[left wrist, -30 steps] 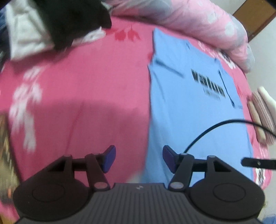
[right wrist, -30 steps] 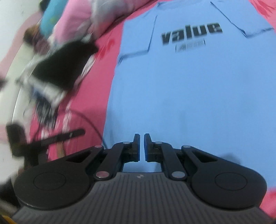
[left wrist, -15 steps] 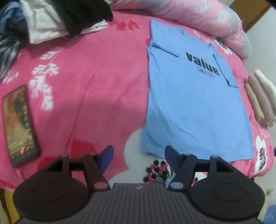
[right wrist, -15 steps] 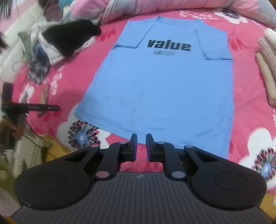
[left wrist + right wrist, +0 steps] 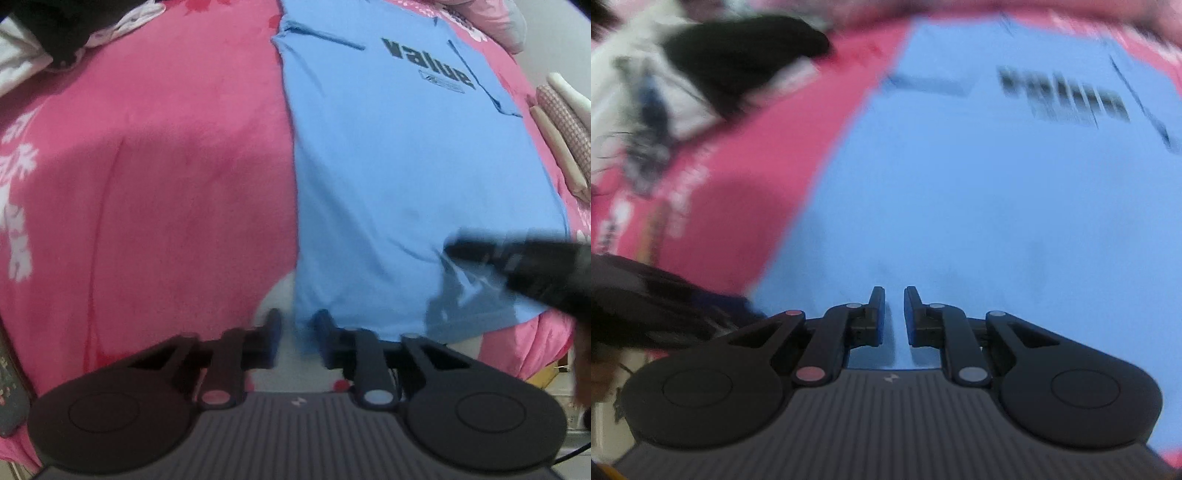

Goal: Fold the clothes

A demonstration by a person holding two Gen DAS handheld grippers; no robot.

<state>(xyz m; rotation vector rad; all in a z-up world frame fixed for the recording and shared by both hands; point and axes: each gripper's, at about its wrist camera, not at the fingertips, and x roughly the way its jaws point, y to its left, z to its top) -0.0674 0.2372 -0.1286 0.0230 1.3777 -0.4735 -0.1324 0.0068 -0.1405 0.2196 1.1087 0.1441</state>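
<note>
Centrally, a blue T-shirt (image 5: 406,177) (printed "value") lies flat on the pink bedspread (image 5: 166,166), its lower left hem corner between the parted, empty fingers of the left hand-held gripper (image 5: 294,338), while the right hand-held gripper (image 5: 894,317) hovers over it, narrowly open and empty

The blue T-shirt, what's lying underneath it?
The blue T-shirt lies flat on a pink floral bedspread, which shows along its left side and bottom hem. Whatever lies directly under the shirt is covered.
</note>
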